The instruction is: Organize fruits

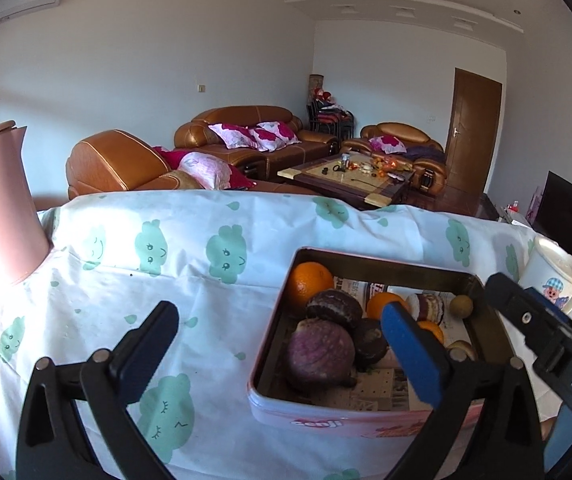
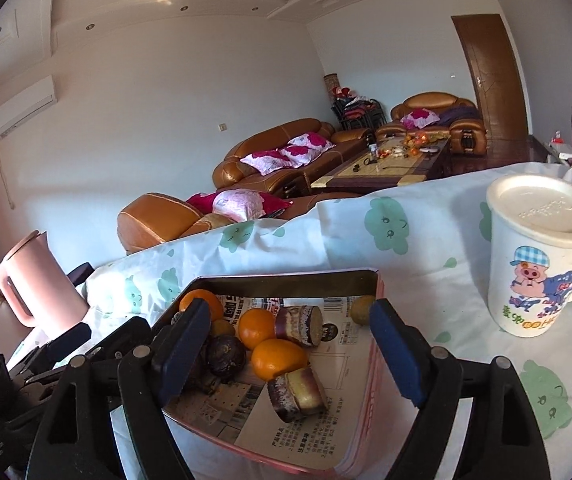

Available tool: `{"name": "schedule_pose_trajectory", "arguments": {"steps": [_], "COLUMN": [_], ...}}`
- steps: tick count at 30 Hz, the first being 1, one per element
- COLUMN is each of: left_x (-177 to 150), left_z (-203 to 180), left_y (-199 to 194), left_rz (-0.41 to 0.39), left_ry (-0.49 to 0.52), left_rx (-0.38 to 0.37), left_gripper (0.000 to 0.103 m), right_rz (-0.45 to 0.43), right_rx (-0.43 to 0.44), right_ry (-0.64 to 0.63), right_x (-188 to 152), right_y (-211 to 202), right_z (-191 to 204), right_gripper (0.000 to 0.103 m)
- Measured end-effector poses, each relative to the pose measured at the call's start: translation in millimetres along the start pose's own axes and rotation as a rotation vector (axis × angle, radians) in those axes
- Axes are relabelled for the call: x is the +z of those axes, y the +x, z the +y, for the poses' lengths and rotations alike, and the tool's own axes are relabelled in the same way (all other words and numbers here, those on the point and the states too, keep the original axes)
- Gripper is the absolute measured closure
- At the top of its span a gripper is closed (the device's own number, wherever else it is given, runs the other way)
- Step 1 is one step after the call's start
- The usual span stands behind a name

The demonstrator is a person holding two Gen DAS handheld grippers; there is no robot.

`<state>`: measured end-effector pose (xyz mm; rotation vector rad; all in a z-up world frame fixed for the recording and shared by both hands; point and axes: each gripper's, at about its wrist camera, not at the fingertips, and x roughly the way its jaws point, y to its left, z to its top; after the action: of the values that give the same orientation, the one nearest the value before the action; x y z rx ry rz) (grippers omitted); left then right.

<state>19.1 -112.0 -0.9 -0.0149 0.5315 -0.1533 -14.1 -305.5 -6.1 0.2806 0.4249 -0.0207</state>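
Pink tin (image 2: 370, 368) on table: oranges (image 2: 280, 358), dark fruits, cut pieces.
Left hand-held gripper (image 1: 282, 354) and right hand-held gripper (image 2: 290, 354) spread wide, empty.

A pink-walled tin (image 2: 370, 364), lined with printed paper, is seen on the cloth, open-topped. Inside are heaped oranges (image 2: 278, 358), dark round fruits (image 2: 226, 354) and a large purple one (image 1: 320, 354). Two cut cane-like pieces (image 2: 298, 398) and a small brownish fruit (image 2: 360, 310) are noted apart.

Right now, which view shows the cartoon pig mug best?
The right wrist view: the mug stands whole, lid and pig print clear. In the left wrist view it sits at the right edge, partly behind the right gripper.
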Motion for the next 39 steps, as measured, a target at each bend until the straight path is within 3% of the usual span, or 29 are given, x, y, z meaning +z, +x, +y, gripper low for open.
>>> {"name": "schedule_pose_trajectory", "arguments": {"steps": [6,14,21,39], "left_x": [-7,-13,-16,-17], "left_z": [-3,-5,-8,-8], "left_y": [-10,-32,-41,-43], "left_rz": [-0.049,-0.111,-0.142,-0.14], "left_ry": [0.056,0.075,0.097,0.091], "left_rx": [0.05,0.056,0.054,0.057], "left_gripper": [0.0,0.0,0.0,0.0], "right_rz": [-0.168,-0.226,-0.274,-0.278], "right_rx": [-0.169,-0.249,-0.263,-0.267], "right_ry": [-0.056,-0.084,-0.124,-0.121], "right_x": [-2,-9,-17,-18], "right_y": [-30,-51,-65,-69], "right_z": [7,16,30,30], "right_gripper": [0.02,0.02,0.02,0.019]}}
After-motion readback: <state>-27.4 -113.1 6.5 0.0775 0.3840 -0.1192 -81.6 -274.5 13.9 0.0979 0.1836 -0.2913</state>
